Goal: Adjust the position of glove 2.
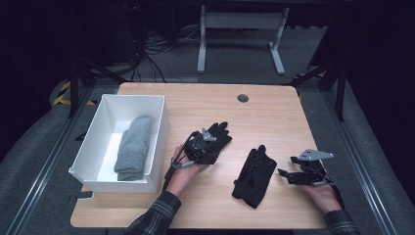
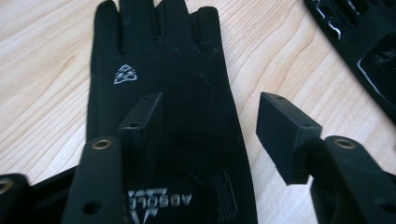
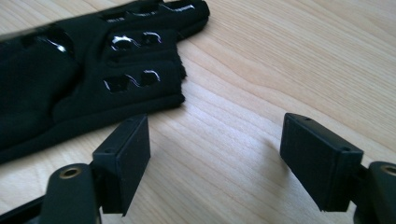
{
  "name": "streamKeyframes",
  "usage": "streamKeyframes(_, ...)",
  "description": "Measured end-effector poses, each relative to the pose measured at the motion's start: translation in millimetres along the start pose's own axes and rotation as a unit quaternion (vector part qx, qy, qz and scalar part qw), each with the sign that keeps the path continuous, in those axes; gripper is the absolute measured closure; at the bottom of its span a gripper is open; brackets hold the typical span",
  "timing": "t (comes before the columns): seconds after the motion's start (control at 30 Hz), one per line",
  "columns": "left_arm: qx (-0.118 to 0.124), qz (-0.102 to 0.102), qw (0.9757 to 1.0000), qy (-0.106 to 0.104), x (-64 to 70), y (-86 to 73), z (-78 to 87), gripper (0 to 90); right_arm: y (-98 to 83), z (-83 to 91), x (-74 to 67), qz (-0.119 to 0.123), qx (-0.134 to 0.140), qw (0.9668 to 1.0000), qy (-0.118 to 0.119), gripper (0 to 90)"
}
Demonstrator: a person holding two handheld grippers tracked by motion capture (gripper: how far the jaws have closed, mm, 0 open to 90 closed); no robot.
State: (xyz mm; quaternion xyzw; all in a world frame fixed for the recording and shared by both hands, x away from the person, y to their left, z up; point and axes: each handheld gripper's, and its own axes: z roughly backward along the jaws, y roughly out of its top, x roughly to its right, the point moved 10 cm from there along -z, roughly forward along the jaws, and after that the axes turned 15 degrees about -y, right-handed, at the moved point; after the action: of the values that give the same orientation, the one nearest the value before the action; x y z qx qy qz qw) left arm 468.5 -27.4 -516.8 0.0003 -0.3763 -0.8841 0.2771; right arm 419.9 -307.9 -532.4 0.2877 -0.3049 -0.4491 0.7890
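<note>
At the left of the high view I see a white box [image 1: 155,128] on the wooden table [image 1: 274,110], with folded grey cloth [image 1: 133,147] lying inside it. Just right of the box, near the centre of the frame, my left gripper [image 1: 202,142] sits over a black glove [image 1: 221,135] that lies flat with its fingers pointing toward the upper right. In the left gripper view its jaws are apart and straddle the cuff: one pad over the fabric, the other off its edge above bare wood, nothing pinched yet. Further right lies a second black glove [image 1: 254,175], palm side up, with glossy grip marks visible in the right gripper view [image 3: 93,60]. At the right of the high view my right gripper [image 1: 289,175] hovers just beside that glove, jaws apart over bare wood, holding nothing. Risk, in my judgement: if the left jaws close where they stand, they may catch only one layer or the edge, so the glove could slip or bunch. Readable writing: white letters "ABSOL" upside down on the cuff [image 2: 161,199], plus a small white emblem [image 2: 126,74] near the knuckles
</note>
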Motion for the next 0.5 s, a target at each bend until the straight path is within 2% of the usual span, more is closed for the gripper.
streamKeyframes(0.13, -0.018, 0.002, 0.9998, -0.002, -0.9, -3.4, -7.4, 49.8, -1.4, -0.2, 1.7, -0.005, 0.000, 1.0000, -0.001, 24.7)
streamKeyframes(0.17, -0.022, -0.001, 0.9998, 0.001, -1.9, -4.5, -9.2, 52.3, -1.4, -0.2, 1.8, -0.006, 0.002, 1.0000, 0.000, 24.7)
streamKeyframes(0.2, -0.024, -0.001, 0.9997, 0.005, -3.0, -5.0, -10.0, 58.7, -2.4, 0.5, 2.6, -0.007, 0.000, 1.0000, 0.000, 24.7)
streamKeyframes(0.4, -0.024, 0.018, 0.9993, -0.021, -2.0, -6.6, -11.3, 85.2, -1.9, 3.3, 0.8, -0.009, 0.001, 0.9999, 0.006, 26.9)
streamKeyframes(0.5, -0.026, 0.025, 0.9990, -0.027, -2.2, -6.7, -9.2, 87.2, 0.5, 6.0, -1.0, -0.008, 0.006, 0.9999, 0.010, 28.2)
